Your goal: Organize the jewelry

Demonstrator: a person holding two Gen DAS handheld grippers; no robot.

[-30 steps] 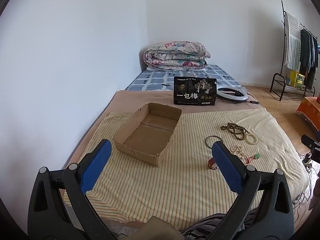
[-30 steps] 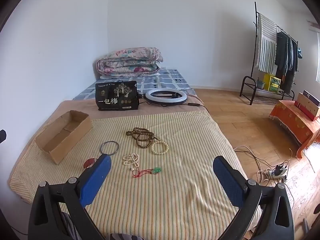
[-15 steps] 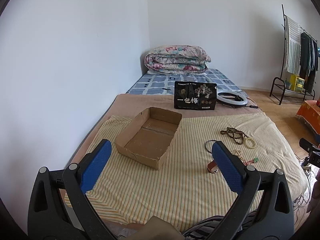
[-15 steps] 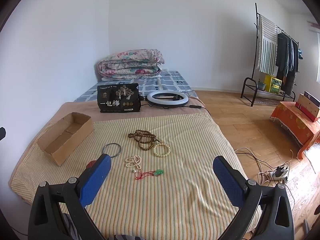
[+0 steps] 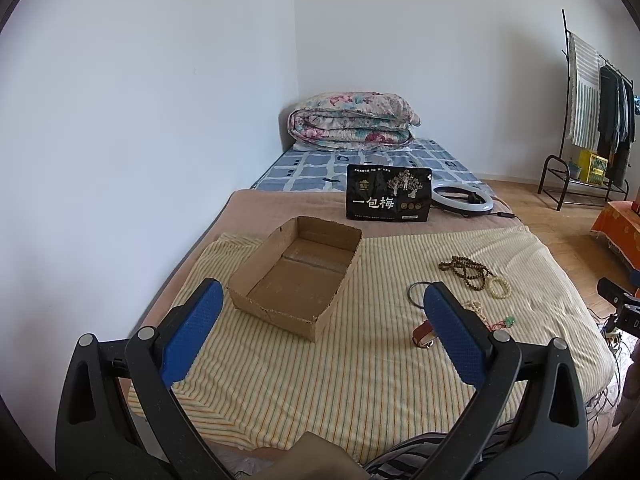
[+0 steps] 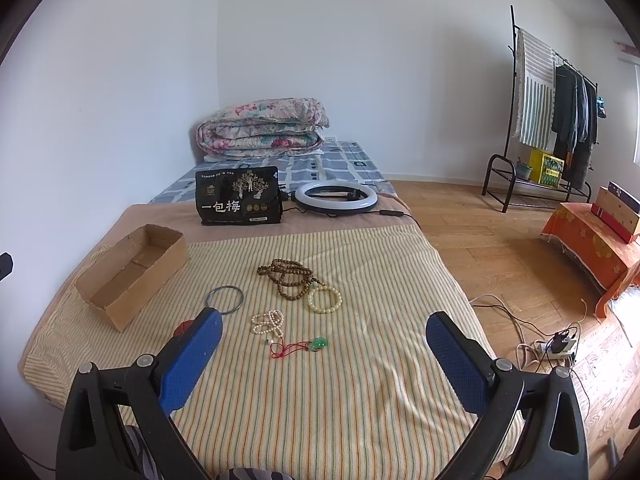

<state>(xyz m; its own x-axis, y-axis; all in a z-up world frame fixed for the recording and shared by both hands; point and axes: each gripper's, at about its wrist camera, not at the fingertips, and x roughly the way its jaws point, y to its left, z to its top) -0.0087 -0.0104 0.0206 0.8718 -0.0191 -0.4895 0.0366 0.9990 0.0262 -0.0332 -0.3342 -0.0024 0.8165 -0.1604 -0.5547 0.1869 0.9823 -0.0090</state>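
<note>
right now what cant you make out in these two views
- Red-brown item: left wrist view, half behind the left tool's blue pad; right wrist view, hidden behind the right tool's pad.
- Green pendant on red cord: too small to tell its shape.
- Cardboard box: right wrist view, near wall hides part of its floor.
- Clothes rack: left wrist view, cut by frame edge.

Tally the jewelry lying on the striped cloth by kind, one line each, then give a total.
Bead strands and bracelets: 3 (brown, cream, small white)
Metal bangle: 1
Green pendant on red cord: 1
Reddish piece, partly hidden behind a claw finger: 1
Total: 6
</note>
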